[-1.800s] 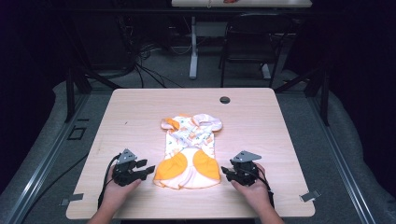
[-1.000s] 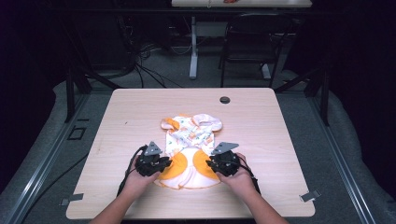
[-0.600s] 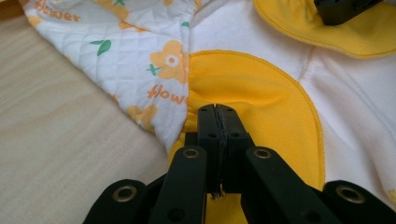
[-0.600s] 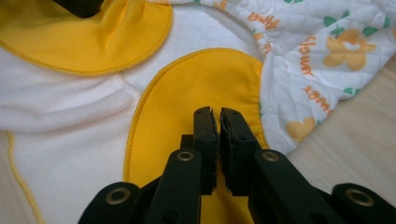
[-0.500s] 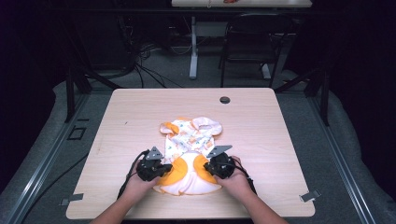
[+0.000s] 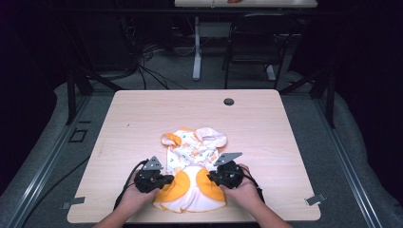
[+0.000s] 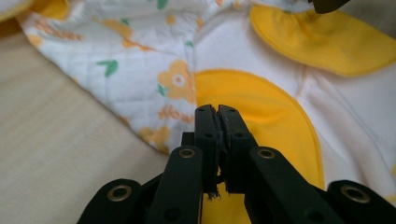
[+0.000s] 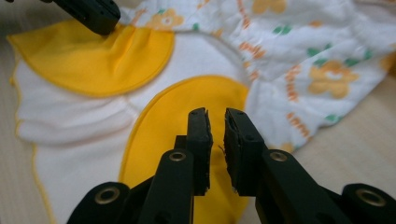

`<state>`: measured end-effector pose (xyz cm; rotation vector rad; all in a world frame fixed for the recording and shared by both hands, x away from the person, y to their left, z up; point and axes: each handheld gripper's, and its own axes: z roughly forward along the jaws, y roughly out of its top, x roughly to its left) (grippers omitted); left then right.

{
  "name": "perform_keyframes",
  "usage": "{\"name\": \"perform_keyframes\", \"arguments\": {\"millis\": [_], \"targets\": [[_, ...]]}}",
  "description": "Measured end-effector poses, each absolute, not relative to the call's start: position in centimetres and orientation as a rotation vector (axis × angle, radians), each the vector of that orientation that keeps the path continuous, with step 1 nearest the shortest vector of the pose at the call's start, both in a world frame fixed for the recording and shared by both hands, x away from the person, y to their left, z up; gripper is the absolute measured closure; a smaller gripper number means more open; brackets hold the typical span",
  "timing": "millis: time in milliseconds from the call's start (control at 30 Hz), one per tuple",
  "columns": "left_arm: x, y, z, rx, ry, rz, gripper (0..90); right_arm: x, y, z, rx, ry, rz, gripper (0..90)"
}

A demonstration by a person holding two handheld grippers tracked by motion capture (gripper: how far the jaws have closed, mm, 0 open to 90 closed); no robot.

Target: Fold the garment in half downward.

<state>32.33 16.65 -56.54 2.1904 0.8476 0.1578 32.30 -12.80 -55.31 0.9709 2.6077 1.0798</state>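
Left tongs (image 7: 217, 112) clenched, right tongs (image 8: 215, 119) slightly apart over garment (image 6: 192, 171); table (image 6: 285, 123) roomy beyond.

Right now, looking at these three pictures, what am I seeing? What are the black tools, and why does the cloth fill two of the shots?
No robot arm here: a person at a table holds a hand tool with two black jaws in each hand. The high view looks down from above the person's side, with the left gripper at the left and the right gripper at the right. The other two pictures come from small cameras riding on each tool, looking along its jaws, so the cloth looms large.

On the wooden table lies a small baby garment, white with orange flowers and green leaves and two orange-yellow rounded panels. A dark round cap sits near the far edge.

The left gripper's jaws are pressed together on one yellow panel. The right gripper's jaws stand slightly apart over the other panel; they have just been opening, with no fold clearly between them.
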Motion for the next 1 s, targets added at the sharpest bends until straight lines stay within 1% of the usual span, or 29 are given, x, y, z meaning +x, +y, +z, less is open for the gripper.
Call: {"name": "perform_keyframes", "arguments": {"millis": [167,200,300,367,600,700,833,900,1000], "targets": [[35.0,16.3,-55.5,2.129,0.885,0.189,85.7,35.0,-12.9,-54.2,1.013,2.530,1.100,78.0],[35.4,16.1,-55.3,2.130,0.888,0.187,85.7,35.5,-12.8,-54.0,1.017,2.519,1.093,77.7],[37.0,15.6,-54.9,2.157,0.889,0.234,85.7,37.0,-12.7,-53.7,1.028,2.488,1.074,76.7],[38.0,15.3,-54.6,2.151,0.897,0.231,85.5,38.1,-12.8,-53.5,1.056,2.469,1.067,75.7],[41.0,14.6,-53.6,2.149,0.926,0.283,86.3,41.1,-12.6,-53.0,1.095,2.435,1.048,75.5],[42.1,14.7,-53.5,2.143,0.933,0.282,87.6,42.2,-12.4,-52.7,1.090,2.442,1.034,77.4],[43.2,14.6,-54.2,2.138,0.968,0.259,88.3,43.2,-12.0,-53.2,1.102,2.469,1.023,78.4],[43.3,14.3,-54.9,2.144,0.986,0.250,88.3,43.5,-11.5,-54.5,1.096,2.520,0.964,79.9],[43.2,14.0,-56.0,2.181,0.999,0.250,88.2,43.3,-11.2,-55.2,1.098,2.529,0.948,80.3]]}}
